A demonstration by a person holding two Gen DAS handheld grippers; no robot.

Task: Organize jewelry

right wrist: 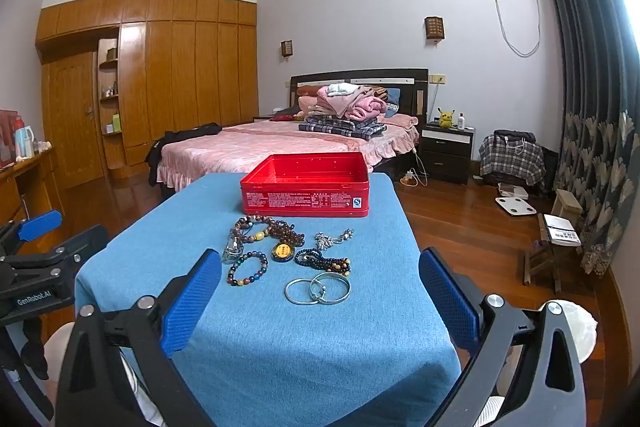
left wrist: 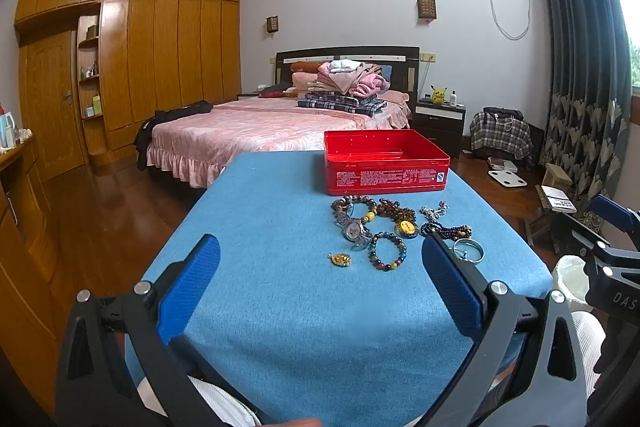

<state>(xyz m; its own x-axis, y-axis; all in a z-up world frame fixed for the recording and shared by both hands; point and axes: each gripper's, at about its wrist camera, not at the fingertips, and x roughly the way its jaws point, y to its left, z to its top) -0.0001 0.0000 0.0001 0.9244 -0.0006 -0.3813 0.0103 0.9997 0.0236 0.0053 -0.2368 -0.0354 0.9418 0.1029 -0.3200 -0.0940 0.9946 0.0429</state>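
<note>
An open red tin box (left wrist: 385,163) (right wrist: 305,187) stands empty at the far end of the blue-covered table (left wrist: 280,307) (right wrist: 312,347). In front of it lies jewelry: bead bracelets (left wrist: 387,251) (right wrist: 247,269), a silver watch (left wrist: 354,229) (right wrist: 233,249), a yellow pendant (left wrist: 407,228) (right wrist: 282,251), a small gold charm (left wrist: 340,259), a silver chain (left wrist: 434,211) (right wrist: 334,239) and two silver bangles (right wrist: 318,291) (left wrist: 468,250). My left gripper (left wrist: 320,267) is open and empty, short of the jewelry. My right gripper (right wrist: 320,279) is open and empty, with the bangles between its fingers in view.
The right gripper's body (left wrist: 612,267) shows at the left view's right edge; the left gripper's body (right wrist: 36,267) shows at the right view's left edge. Beyond the table are a pink bed (left wrist: 256,131), a wooden wardrobe (left wrist: 152,59) and wooden floor.
</note>
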